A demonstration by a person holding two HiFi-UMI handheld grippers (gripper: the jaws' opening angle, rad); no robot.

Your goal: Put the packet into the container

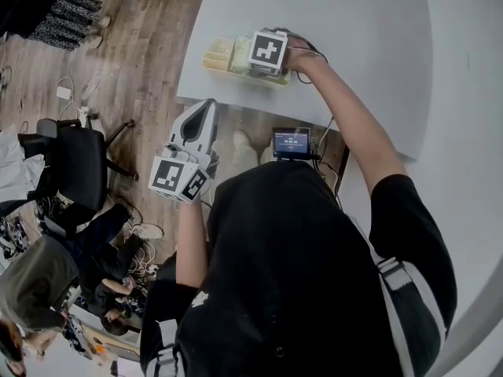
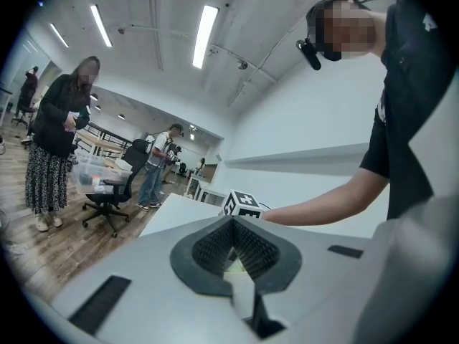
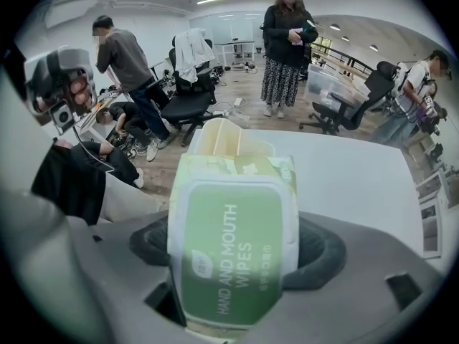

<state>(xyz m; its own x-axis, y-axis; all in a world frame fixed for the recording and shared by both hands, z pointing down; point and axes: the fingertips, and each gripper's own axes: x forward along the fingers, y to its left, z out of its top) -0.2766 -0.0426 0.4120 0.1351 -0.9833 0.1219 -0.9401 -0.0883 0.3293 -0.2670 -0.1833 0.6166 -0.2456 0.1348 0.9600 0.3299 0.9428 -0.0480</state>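
The green wipes packet [image 3: 233, 256] stands upright between the jaws of my right gripper [image 3: 233, 239], which is shut on its sides. Just past it, a pale yellow container [image 3: 219, 138] rests near the front-left corner of the white table [image 3: 358, 185]. From the head view, the right gripper [image 1: 245, 58] holds the packet [image 1: 238, 55] over the container [image 1: 212, 60]. My left gripper [image 1: 206, 110] hangs off the table's near edge above the wooden floor, shut with nothing in it. In the left gripper view its ribbed pads [image 2: 247, 249] meet at a ridge.
The table [image 1: 369, 45] ends just in front of the container. A small screen [image 1: 292, 142] sits at the person's chest. A black office chair [image 1: 75, 167] and seated people [image 1: 39, 289] are at the left. Standing people [image 3: 287, 41] and more chairs fill the room beyond.
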